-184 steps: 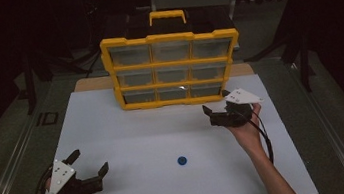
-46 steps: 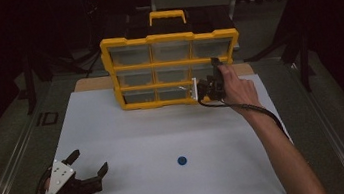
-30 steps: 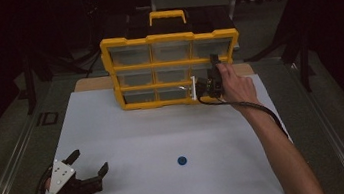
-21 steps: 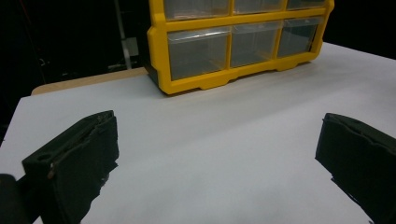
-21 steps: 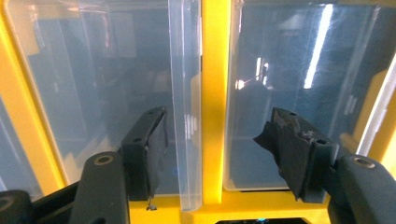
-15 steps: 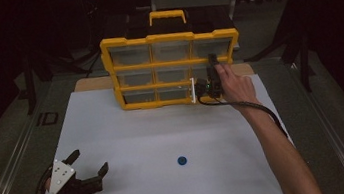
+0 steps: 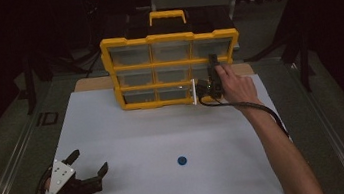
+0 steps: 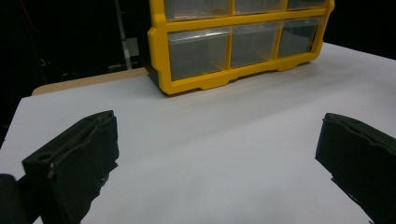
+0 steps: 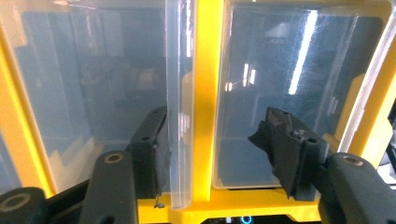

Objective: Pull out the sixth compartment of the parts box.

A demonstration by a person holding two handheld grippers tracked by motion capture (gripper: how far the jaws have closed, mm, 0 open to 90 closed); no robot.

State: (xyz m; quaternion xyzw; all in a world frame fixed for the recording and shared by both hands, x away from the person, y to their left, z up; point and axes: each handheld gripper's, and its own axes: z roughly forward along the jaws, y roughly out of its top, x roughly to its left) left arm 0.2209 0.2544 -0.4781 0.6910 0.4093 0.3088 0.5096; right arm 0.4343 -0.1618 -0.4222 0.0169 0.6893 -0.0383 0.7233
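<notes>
A yellow organizer (image 7: 172, 69) with clear drawers stands upright at the back of the white mat (image 7: 165, 138). My right gripper (image 7: 212, 78), rolled on its side, is at its right-hand drawers. In the right gripper view, the right gripper (image 9: 213, 130) straddles a yellow divider (image 9: 205, 70) and a drawer's clear lip (image 9: 176, 93). Its jaws have just been closing. The left jaw lies against the lip and the other stands apart. My left gripper (image 7: 89, 161) rests open and empty at the mat's front left corner. The left gripper (image 8: 215, 154) faces the organizer (image 8: 205, 79).
A small blue disc (image 7: 182, 160) lies on the mat near the front, right of centre. Dark metal rails (image 7: 12, 163) run along both sides of the table. A wooden board edge (image 7: 93, 84) shows under the organizer.
Since six seconds ago my right gripper has gone from the mat's right side to the organizer's right drawers. Over the last second both hands have kept still.
</notes>
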